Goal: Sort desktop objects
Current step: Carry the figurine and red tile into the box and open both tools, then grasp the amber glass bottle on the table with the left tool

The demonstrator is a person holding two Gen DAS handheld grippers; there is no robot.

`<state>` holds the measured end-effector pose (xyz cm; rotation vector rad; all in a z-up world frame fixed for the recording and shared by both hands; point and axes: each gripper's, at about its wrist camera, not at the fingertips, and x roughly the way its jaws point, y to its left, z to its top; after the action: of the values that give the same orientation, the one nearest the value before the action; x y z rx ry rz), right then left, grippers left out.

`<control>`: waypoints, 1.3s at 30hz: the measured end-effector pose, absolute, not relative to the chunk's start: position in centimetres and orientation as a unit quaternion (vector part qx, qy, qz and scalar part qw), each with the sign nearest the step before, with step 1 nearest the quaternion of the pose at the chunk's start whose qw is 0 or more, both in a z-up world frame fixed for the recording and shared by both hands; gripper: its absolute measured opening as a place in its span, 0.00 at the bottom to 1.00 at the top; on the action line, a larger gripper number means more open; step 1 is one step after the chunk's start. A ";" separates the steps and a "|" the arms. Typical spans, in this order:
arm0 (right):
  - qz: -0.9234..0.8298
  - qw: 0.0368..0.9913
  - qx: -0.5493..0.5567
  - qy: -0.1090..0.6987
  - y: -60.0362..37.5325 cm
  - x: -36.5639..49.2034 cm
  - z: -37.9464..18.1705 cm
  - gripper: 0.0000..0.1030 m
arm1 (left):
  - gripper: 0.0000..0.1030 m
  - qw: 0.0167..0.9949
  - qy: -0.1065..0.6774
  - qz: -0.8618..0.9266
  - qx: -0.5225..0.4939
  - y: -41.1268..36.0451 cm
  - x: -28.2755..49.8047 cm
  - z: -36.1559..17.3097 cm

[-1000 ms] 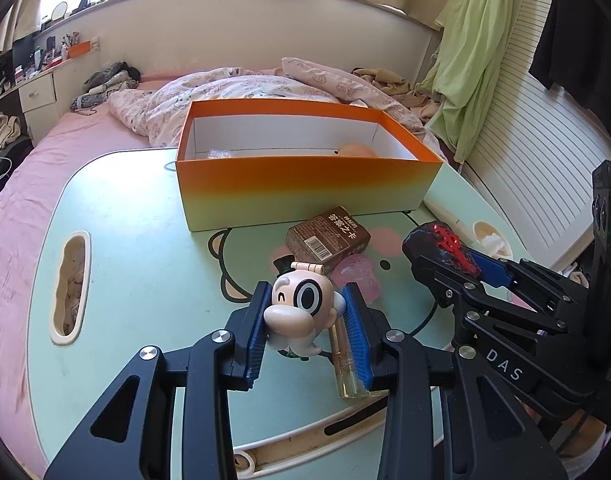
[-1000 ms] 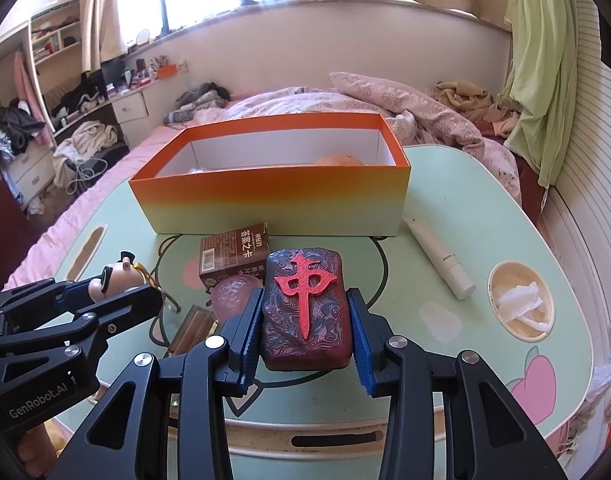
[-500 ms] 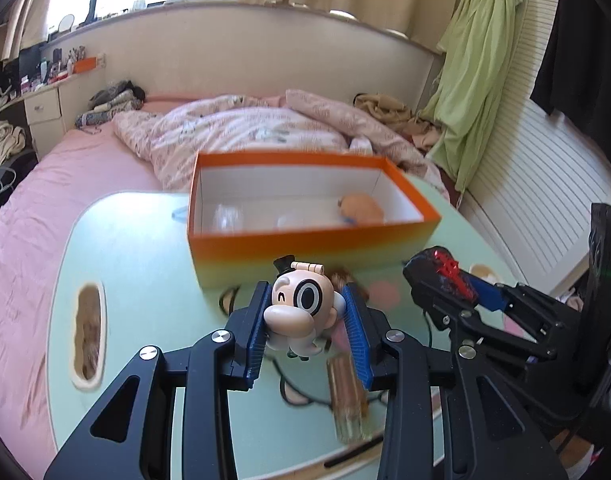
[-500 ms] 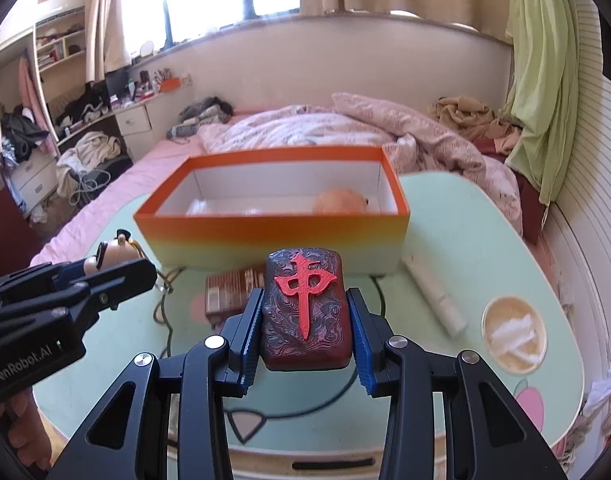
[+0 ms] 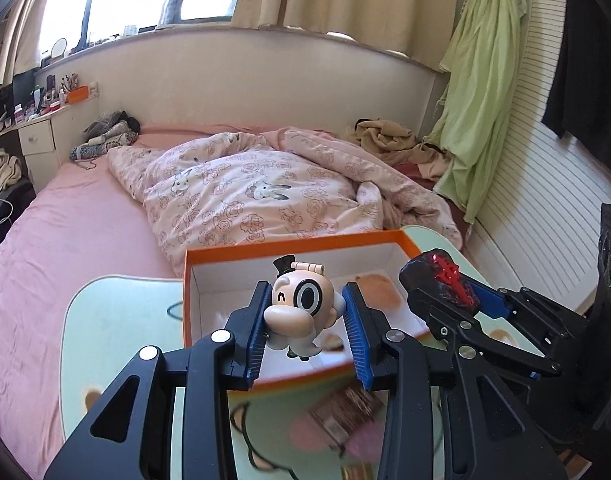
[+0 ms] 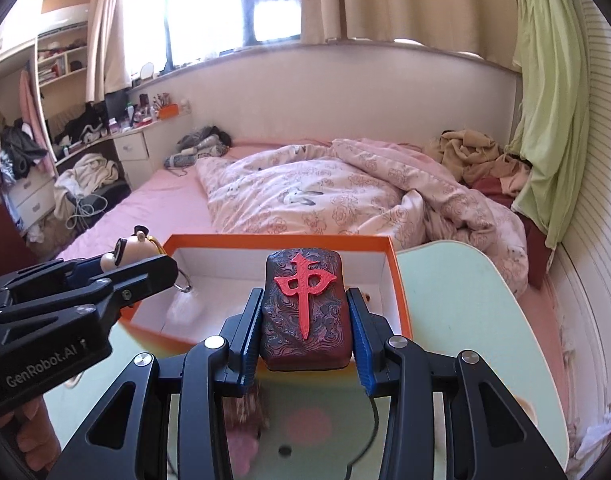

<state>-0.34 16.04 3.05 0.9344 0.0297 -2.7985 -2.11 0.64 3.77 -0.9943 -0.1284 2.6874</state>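
Note:
My left gripper point(image 5: 305, 316) is shut on a small cartoon figurine point(image 5: 301, 312) with a black top hat, held over the near edge of the orange box point(image 5: 225, 254). My right gripper point(image 6: 305, 320) is shut on a dark red mahjong-tile block point(image 6: 305, 312) with a red character, also above the box's point(image 6: 397, 280) near wall. The right gripper and its block point(image 5: 441, 280) show at the right of the left wrist view. The left gripper with the figurine point(image 6: 125, 250) shows at the left of the right wrist view. Inside the box lies a round tan object point(image 5: 379, 286).
The box stands on a pale green table point(image 5: 117, 320) with a cartoon print. A brown packet point(image 5: 345, 416) and a pink blob point(image 6: 241, 444) lie blurred below the grippers. Beyond the table is a bed with a pink floral quilt point(image 5: 245, 196). A white slatted wall point(image 5: 545, 184) runs along the right.
Both grippers have risen and gone forward with their objects, from over the table's loose items to above the box's near edge. The box now looks closer and lower.

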 end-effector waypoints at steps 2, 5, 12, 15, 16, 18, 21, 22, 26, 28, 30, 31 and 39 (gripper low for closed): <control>-0.942 0.095 0.320 0.015 15.9 -1.5 2.6 0.37 | 0.37 0.134 -0.046 0.925 -0.353 0.6 -3.5 3.1; -0.938 0.096 0.333 0.019 15.7 -3.4 1.6 0.37 | 0.37 0.129 -0.047 0.919 -0.369 0.5 -5.6 1.9; -0.928 0.097 0.358 0.024 15.5 -5.9 -0.4 0.37 | 0.37 0.122 -0.044 0.911 -0.390 0.4 -7.6 -0.1; -0.926 0.099 0.364 0.024 15.4 -6.5 -0.9 0.37 | 0.37 0.122 -0.045 0.908 -0.398 0.5 -7.9 -0.8; -0.925 0.100 0.365 0.024 15.4 -6.6 -1.0 0.37 | 0.37 0.122 -0.045 0.907 -0.400 0.5 -8.0 -1.0; -0.925 0.103 0.365 0.025 15.3 -6.7 -1.0 0.38 | 0.37 0.121 -0.047 0.906 -0.404 0.6 -8.0 -1.2; -0.928 0.100 0.356 0.030 15.1 -6.5 -0.9 0.42 | 0.37 0.119 -0.056 0.906 -0.403 0.5 -8.0 -1.0; -0.930 0.096 0.353 0.029 15.2 -6.4 -0.7 0.45 | 0.37 0.118 -0.059 0.907 -0.400 0.4 -7.8 -0.9; -0.933 0.094 0.346 0.018 15.6 -5.9 -0.1 0.50 | 0.44 0.117 -0.062 0.912 -0.388 0.1 -7.2 -0.1; -0.935 0.091 0.344 0.016 15.7 -5.6 0.2 0.55 | 0.46 0.114 -0.061 0.915 -0.382 0.0 -6.7 0.3; -0.936 0.087 0.340 0.015 15.8 -5.2 0.5 0.60 | 0.46 0.115 -0.063 0.917 -0.378 -0.2 -6.2 0.7; -0.938 0.085 0.337 0.014 15.8 -4.9 0.7 0.61 | 0.46 0.116 -0.065 0.917 -0.376 -0.3 -5.9 0.8; -0.941 0.092 0.326 0.008 15.7 -2.2 1.8 0.62 | 0.46 0.121 -0.059 0.918 -0.373 -0.4 -2.6 2.1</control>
<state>-2.21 15.69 1.79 0.9685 0.0247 -2.7943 -2.58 -0.43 2.14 -1.0898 -0.1718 2.6799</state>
